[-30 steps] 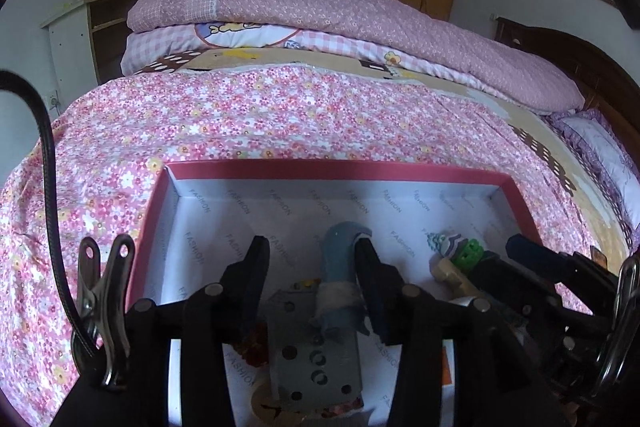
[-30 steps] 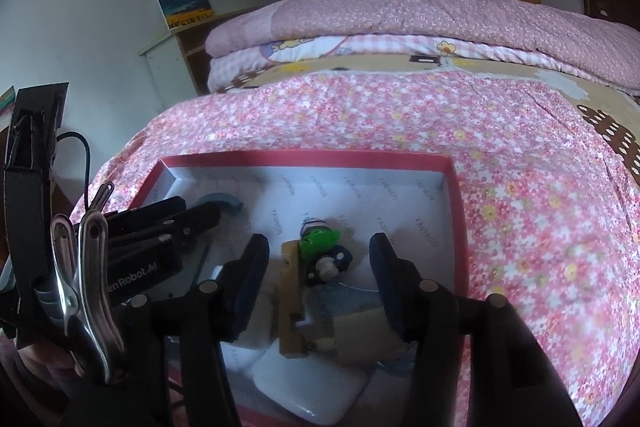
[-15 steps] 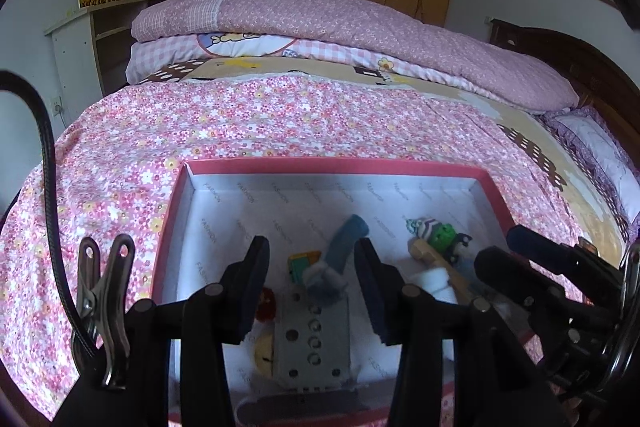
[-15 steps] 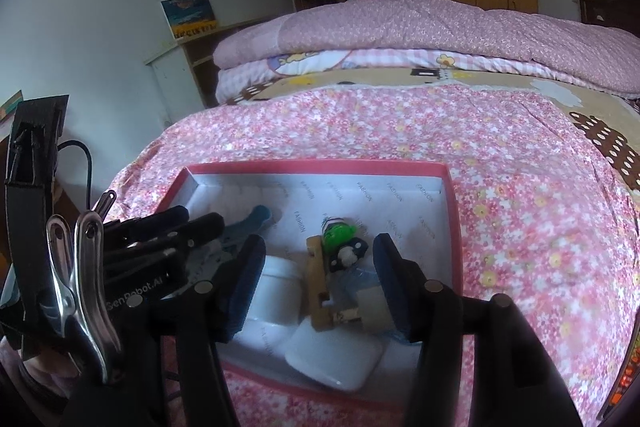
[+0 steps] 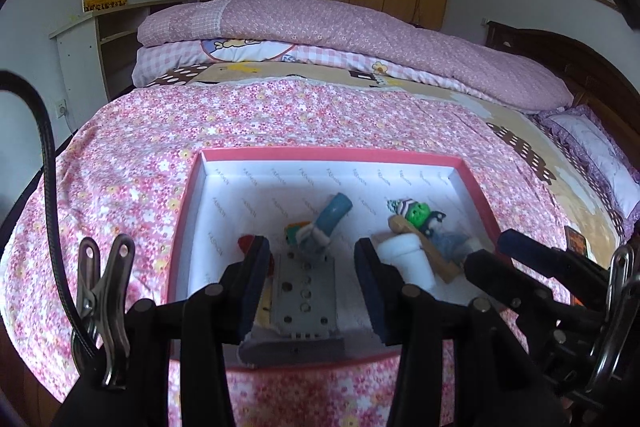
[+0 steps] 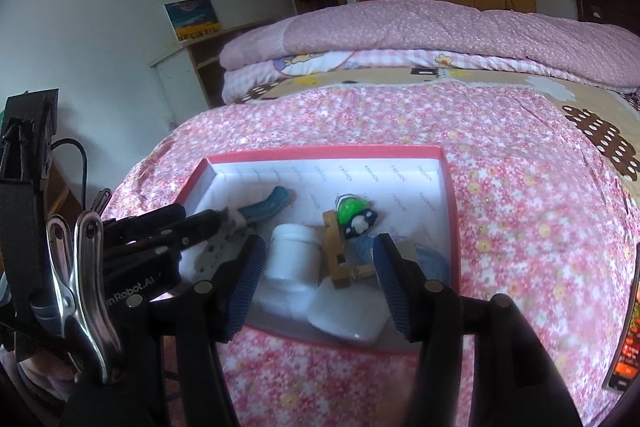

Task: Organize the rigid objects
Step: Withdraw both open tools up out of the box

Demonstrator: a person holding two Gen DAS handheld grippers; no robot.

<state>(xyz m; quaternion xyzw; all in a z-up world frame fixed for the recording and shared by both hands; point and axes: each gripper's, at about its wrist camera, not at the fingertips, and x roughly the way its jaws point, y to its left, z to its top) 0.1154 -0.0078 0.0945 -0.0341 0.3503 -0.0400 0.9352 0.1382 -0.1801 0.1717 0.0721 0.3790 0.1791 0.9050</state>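
A red-rimmed box (image 5: pixel 476 187) with a white lining lies on the pink floral bedspread. In it are a grey metal plate with holes (image 5: pixel 306 291), a blue-handled tool (image 5: pixel 334 213), a white jar (image 5: pixel 408 259), a wooden piece (image 5: pixel 430 255) and a green toy figure (image 5: pixel 418 213). My left gripper (image 5: pixel 312 287) hangs open above the box's near edge with nothing between its fingers. My right gripper (image 6: pixel 320 287) is also open and empty, over the white jar (image 6: pixel 294 259) and a flat white case (image 6: pixel 348 315). The left gripper (image 6: pixel 180 223) shows beside it.
Folded pink quilts (image 5: pixel 360 27) lie across the far side of the bed. A white shelf unit (image 5: pixel 84 43) stands at the left wall and a dark headboard (image 5: pixel 580 67) at the right. An orange packet (image 6: pixel 626 347) lies on the bedspread to the right.
Both grippers have drawn back and up from the box, so its whole rim is now in view. The things stay lying inside it. Both stay open.
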